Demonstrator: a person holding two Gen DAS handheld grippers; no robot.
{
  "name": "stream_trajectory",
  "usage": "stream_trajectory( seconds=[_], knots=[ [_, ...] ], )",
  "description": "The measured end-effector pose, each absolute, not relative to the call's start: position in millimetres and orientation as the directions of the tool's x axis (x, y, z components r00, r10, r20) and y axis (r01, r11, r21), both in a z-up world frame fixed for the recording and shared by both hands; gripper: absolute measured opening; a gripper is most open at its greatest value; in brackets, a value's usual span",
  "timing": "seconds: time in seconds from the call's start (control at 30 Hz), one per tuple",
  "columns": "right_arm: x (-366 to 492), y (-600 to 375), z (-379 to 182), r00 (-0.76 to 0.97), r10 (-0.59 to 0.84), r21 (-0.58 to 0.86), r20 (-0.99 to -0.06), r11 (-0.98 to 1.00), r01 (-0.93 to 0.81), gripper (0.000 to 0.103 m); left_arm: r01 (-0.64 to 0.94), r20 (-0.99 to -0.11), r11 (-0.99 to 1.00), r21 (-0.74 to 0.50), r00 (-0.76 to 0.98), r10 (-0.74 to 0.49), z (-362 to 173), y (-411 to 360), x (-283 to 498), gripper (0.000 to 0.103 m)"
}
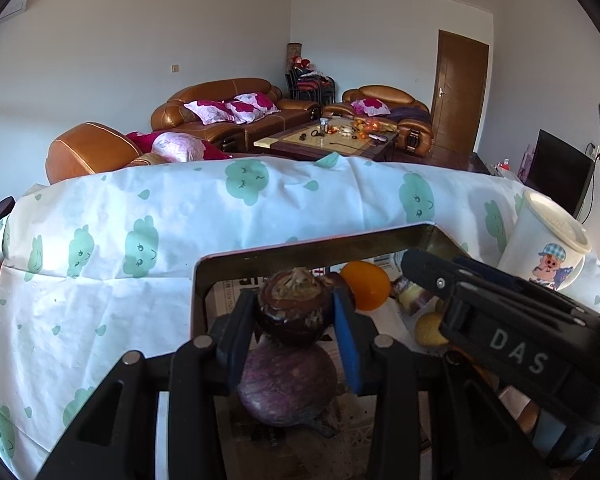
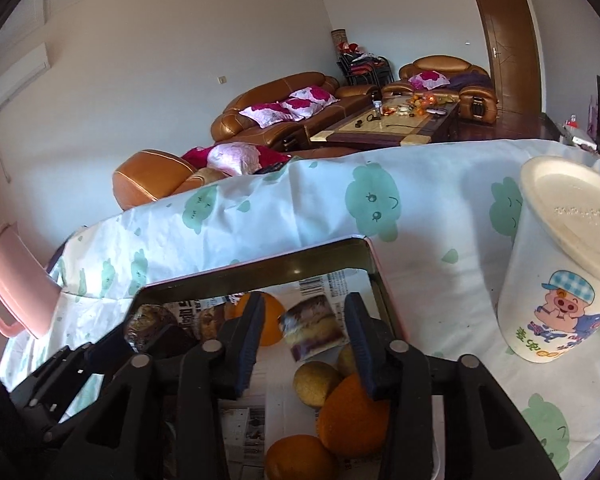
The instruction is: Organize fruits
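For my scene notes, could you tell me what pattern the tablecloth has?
The tablecloth is white with mint-green smiling cloud shapes; the right wrist view shows it best.

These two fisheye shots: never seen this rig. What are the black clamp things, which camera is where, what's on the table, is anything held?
No robot here: a person carries one two-finger tool in each hand, and each tool has a camera looking forward along its fingers. The left wrist view shows the left hand-held gripper closed on a dark brownish-purple bulb-like fruit, above a rounder purple one. The right wrist view shows the right hand-held gripper open, holding nothing, over the fruit. Both hover over a metal tray lined with newspaper, holding oranges, yellowish fruits and a wrapped purple item. The tray sits on a cloud-print tablecloth beside a lidded cartoon cup.
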State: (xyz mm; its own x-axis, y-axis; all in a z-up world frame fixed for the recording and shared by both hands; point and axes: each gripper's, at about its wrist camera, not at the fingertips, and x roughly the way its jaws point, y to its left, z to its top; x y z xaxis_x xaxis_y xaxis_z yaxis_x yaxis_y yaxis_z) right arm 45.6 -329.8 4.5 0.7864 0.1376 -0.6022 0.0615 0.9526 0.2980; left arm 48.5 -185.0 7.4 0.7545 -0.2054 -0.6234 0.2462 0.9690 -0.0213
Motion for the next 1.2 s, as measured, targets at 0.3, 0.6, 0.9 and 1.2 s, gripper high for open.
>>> stream_trajectory(
  seconds=[0.3,0.6,0.9,1.2],
  knots=[
    [12.4,-330.2,29.2,0.869,-0.059,0.218,-0.491,0.958,0.188,0.059,0.219,-0.638,0.976,-0.004,0.751,-0.171,4.6,-197.6,61.5,0.041],
    [11.6,-334.9,27.4,0.865,-0.097,0.208,-0.492,0.952,0.224,0.059,0.203,-0.579,0.974,0.103,0.808,-0.107,11.6,-211.2,50.5,0.103],
    [1.6,-335.6,33.0,0.887,-0.163,0.189,-0.433,0.945,0.266,0.071,0.208,-0.585,0.970,0.130,0.806,-0.094,12.8,-213.6,50.1,0.103],
    [-20.5,-326.7,42.6,0.926,-0.236,0.130,-0.296,0.950,0.284,0.072,0.159,-0.544,0.982,0.097,0.835,-0.081,18.1,-197.2,34.6,0.103]
  ],
)
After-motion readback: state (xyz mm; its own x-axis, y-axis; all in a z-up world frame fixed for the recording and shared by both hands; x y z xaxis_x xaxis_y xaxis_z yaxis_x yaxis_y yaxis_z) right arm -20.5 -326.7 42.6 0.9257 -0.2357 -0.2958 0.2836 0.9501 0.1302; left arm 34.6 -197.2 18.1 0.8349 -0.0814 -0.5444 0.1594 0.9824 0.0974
